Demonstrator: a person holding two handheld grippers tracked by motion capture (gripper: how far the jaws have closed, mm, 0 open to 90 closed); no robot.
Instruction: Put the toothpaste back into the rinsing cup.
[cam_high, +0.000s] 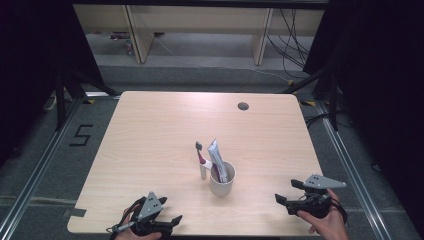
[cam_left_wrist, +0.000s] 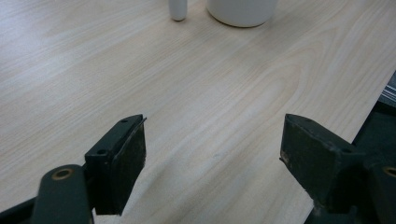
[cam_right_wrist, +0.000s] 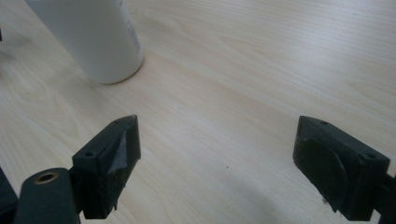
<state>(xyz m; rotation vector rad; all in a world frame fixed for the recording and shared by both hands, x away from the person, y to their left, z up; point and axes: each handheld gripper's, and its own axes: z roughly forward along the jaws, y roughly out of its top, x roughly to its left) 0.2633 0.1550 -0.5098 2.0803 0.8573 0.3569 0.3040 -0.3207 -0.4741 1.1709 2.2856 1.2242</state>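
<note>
Pale wood-grain worktop (cam_high: 150, 150), rounded corners, loads of bare room all round. A smooth white cylindrical cup (cam_high: 222, 183) sits mid-worktop toward the near edge, with a toothpaste tube (cam_high: 218, 160) inside and a toothbrush (cam_high: 201, 159) standing just beside it. Left gripper (cam_high: 172, 210) and right gripper (cam_high: 286, 191) both gape empty at the near edge, flanking the cup.

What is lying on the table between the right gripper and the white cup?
Nothing: in the high view, only bare wooden table separates the right gripper from the white cup. The right gripper view shows the same bare stretch.
</note>
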